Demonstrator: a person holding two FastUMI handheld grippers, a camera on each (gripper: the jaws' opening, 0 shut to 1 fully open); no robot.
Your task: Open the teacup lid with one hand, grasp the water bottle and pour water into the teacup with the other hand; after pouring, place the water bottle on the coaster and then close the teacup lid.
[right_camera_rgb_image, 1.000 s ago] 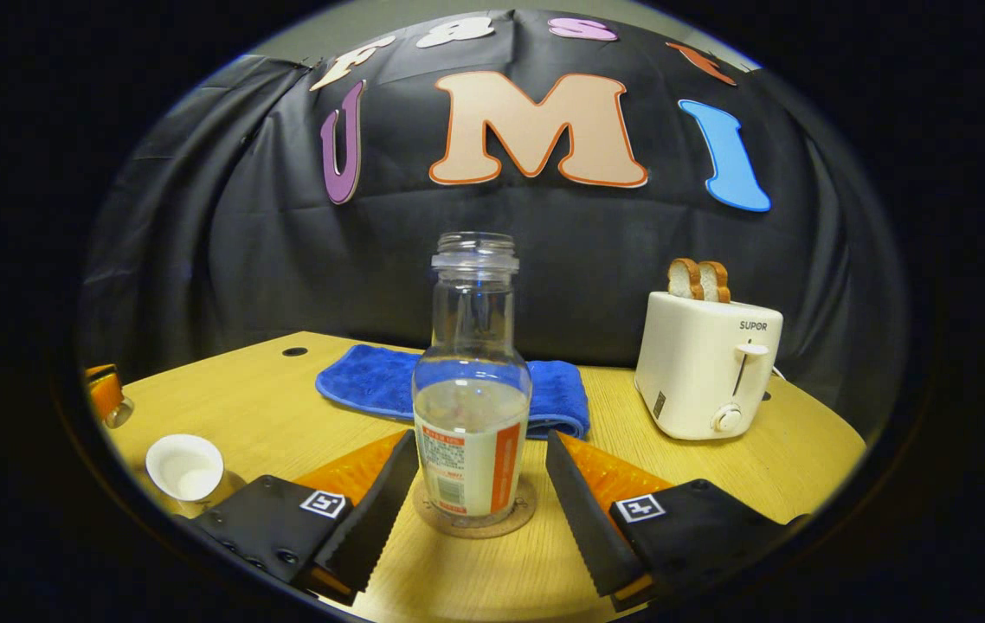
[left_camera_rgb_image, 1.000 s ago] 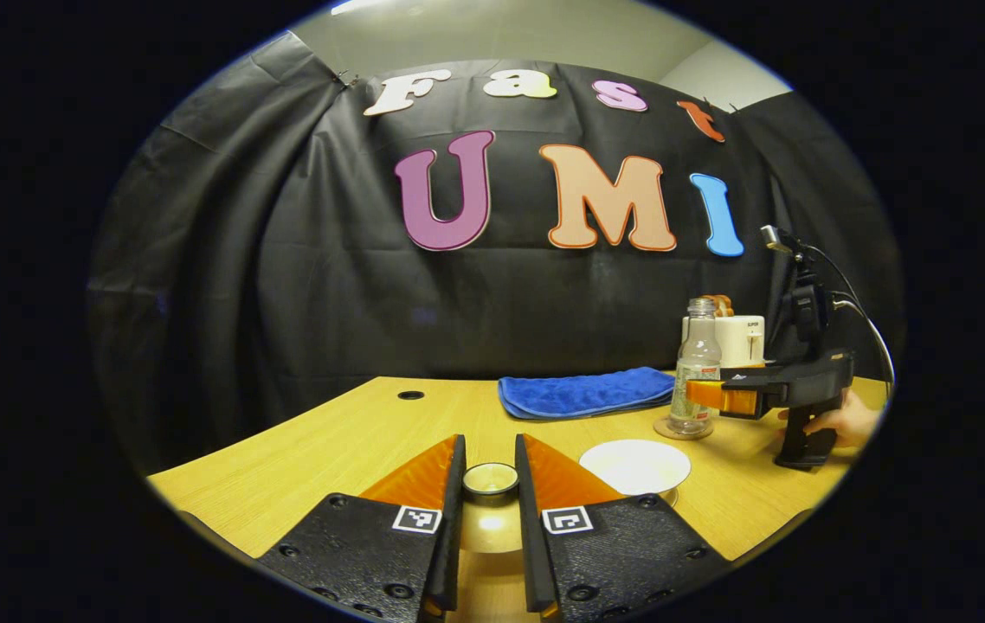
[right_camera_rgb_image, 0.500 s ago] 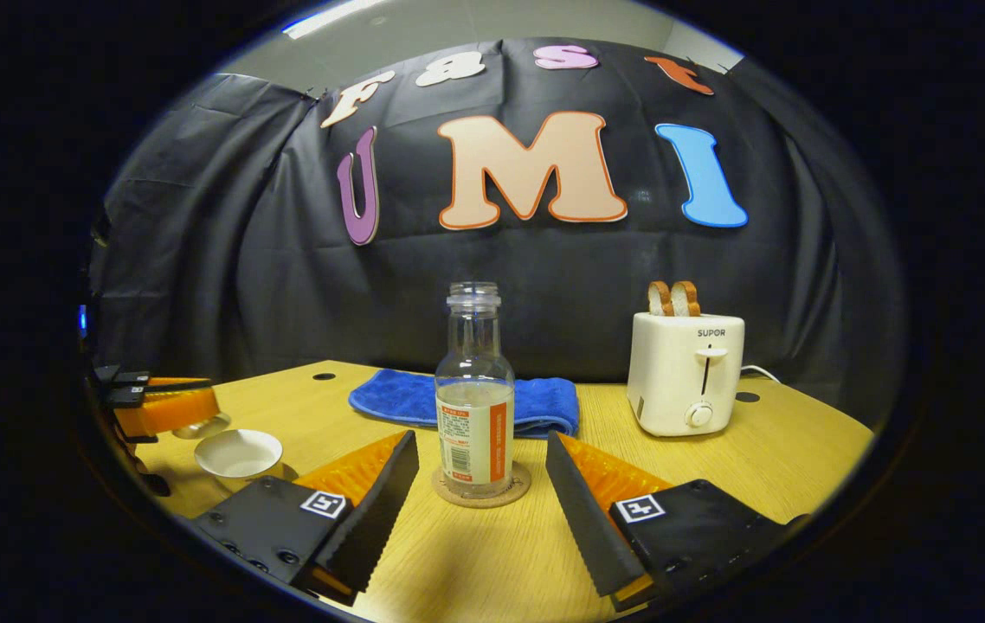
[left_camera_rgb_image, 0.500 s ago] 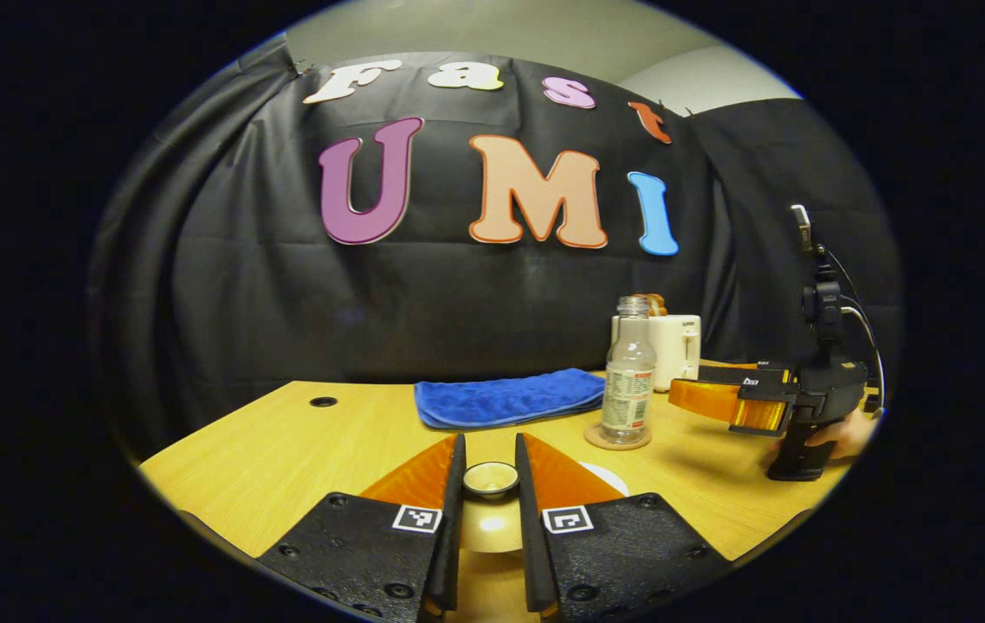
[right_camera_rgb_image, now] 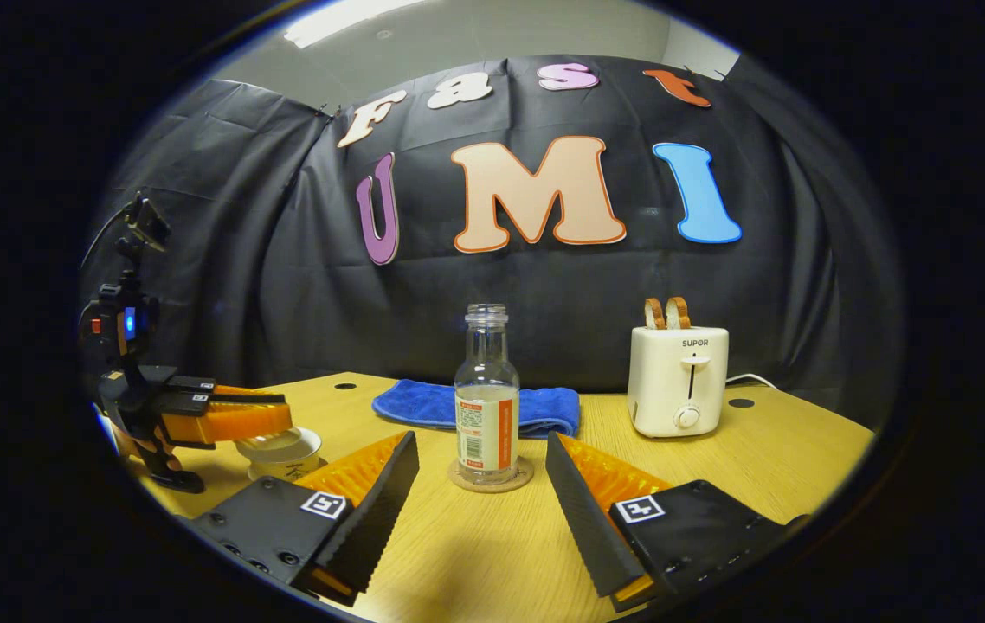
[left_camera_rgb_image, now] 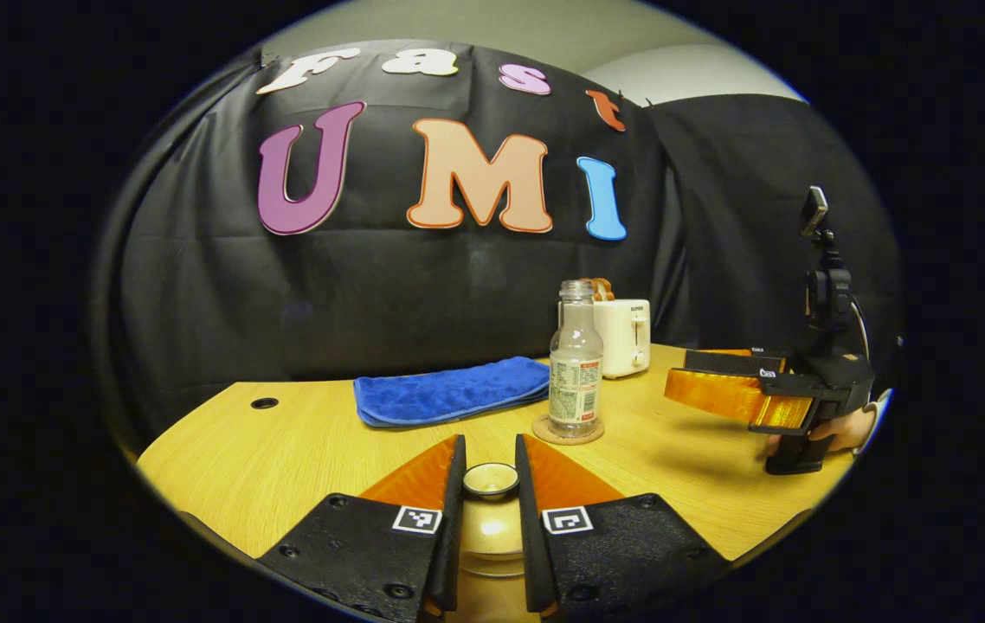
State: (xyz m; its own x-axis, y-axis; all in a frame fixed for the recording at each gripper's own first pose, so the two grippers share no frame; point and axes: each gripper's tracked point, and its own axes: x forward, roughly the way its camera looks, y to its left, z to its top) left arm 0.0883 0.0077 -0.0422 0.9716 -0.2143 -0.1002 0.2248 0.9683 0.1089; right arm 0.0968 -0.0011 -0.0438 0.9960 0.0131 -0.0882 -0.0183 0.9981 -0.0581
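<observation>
Teacup lid (left_camera_rgb_image: pixel 491 478) is pinched by its small knob between the two fingers of the left tool (left_camera_rgb_image: pixel 490 472), which are drawn close together around it; in the right gripper view the lid is seen held by that tool right over the teacup (right_camera_rgb_image: pixel 285 456), whether seated on the rim or just above it cannot be told; the teacup stands near the left edge of the wooden surface (right_camera_rgb_image: pixel 492 554).

Water bottle (right_camera_rgb_image: pixel 486 394) stands upright on the round coaster (right_camera_rgb_image: pixel 491 477), uncapped, partly filled; the pouring and the setting-down are judged done.

Right tool (right_camera_rgb_image: pixel 482 472) is spread wide, nothing held, its fingers short of the bottle and apart from it on either side; in the left gripper view it is seen off to the right (left_camera_rgb_image: pixel 717 394), clear of the bottle, a hand (left_camera_rgb_image: pixel 843 428) on its grip.

Step in hand is judged to be the last one, closing the teacup.

Next move calls for the lid to be centred and level on the rim, lowered until seated, then the left fingers parted and lifted straight up so the lid is not dragged askew.

Blue cloth (right_camera_rgb_image: pixel 475 407) and toaster (right_camera_rgb_image: pixel 679 381) lie behind, untouched.
</observation>
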